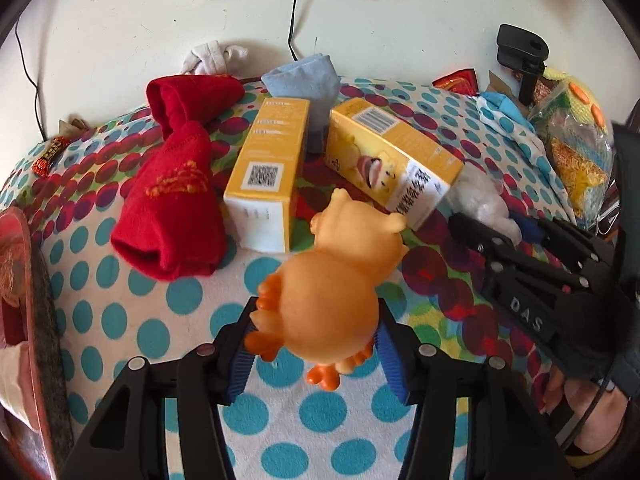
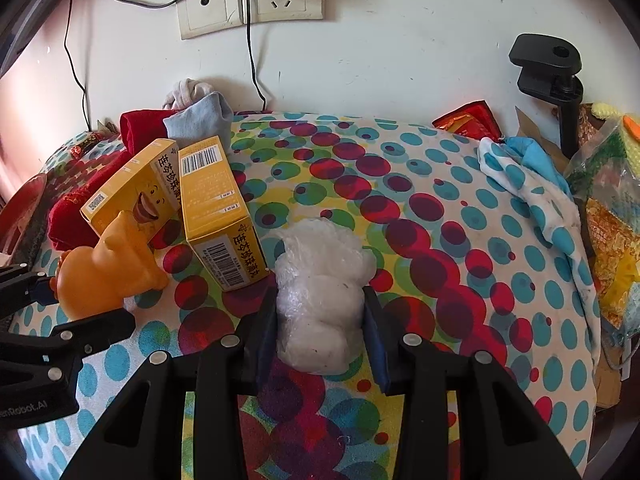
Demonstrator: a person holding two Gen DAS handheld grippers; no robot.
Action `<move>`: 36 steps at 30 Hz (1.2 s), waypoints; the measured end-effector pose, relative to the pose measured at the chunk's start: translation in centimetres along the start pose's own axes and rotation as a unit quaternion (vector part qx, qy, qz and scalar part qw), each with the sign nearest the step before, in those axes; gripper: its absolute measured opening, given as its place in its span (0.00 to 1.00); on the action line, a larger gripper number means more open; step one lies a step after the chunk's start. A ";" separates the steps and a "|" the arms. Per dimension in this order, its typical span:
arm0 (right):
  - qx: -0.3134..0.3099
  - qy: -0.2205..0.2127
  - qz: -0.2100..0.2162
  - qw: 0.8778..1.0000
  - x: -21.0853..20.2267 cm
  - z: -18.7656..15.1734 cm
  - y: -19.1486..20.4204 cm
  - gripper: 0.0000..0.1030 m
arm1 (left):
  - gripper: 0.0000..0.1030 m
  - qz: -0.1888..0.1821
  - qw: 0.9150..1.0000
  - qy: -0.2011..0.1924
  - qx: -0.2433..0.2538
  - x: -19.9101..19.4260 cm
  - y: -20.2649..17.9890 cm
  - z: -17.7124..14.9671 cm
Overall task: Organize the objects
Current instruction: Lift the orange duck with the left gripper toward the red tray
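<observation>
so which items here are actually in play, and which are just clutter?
In play: orange toy in the left gripper; white plastic wad in the right gripper.
Lying about: two yellow boxes, red socks, blue sock, wall sockets.

An orange rubber toy (image 1: 328, 280) sits between the blue pads of the black left gripper (image 1: 316, 344). Ahead of it lie two yellow-and-white boxes (image 1: 268, 168), and to their left a red sock (image 1: 176, 204) with gold embroidery. The right gripper (image 2: 320, 328), black with blue pads, flanks a translucent white plastic bundle (image 2: 320, 288). The cloth (image 2: 420, 208) beneath is white with teal, red and green dots.
</observation>
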State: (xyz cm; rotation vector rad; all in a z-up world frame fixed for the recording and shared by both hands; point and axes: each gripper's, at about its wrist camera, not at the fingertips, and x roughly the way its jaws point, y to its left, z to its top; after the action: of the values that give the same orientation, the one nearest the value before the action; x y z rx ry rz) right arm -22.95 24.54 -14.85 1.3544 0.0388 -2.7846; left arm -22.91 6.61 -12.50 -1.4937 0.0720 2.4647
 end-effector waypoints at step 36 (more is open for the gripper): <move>-0.005 0.000 -0.008 1.000 0.4 0.3 0.3 0.36 | 0.53 0.094 0.995 -0.040 0.004 -8.4 1.3 -10.0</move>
State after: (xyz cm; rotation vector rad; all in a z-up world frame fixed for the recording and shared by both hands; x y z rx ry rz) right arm -23.37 24.20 -14.96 1.3586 0.0650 -2.7929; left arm -10.87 1.95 -9.99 -1.4428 0.2178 2.6649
